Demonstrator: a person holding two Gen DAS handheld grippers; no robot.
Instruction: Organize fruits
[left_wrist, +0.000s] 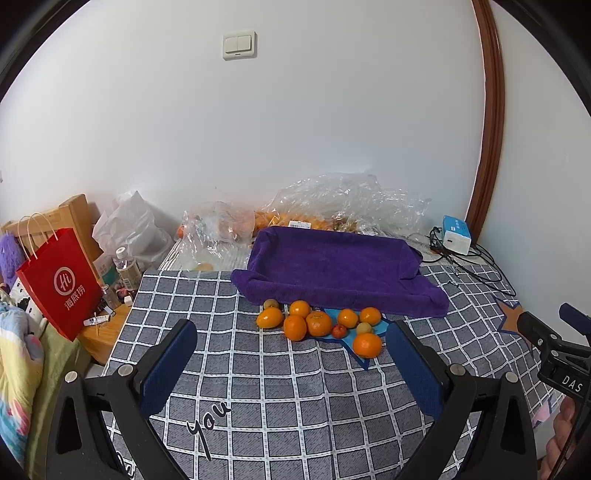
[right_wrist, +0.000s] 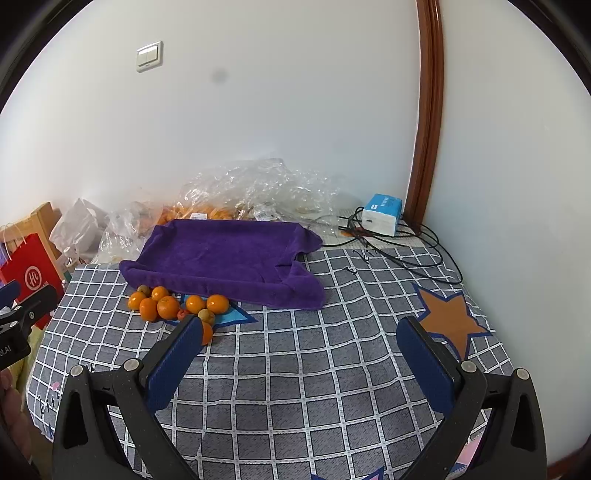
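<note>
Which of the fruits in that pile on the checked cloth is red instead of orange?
The small red fruit in the middle of the pile, wedged between the big round orange mandarin and the small yellow-green fruit.

Hidden, cropped and unreadable parts

In the right wrist view, the right tool's near finger covers most of one orange; the left tool is cut by the left edge, so its jaws cannot be judged. What the purple towel is draped over is hidden. Fruit inside the crumpled clear plastic bags shows only as an orange blur (no count possible), and the label there is too small to read. The small reddish fruit is too small to identify. A hand is cropped at the lower right.
</note>
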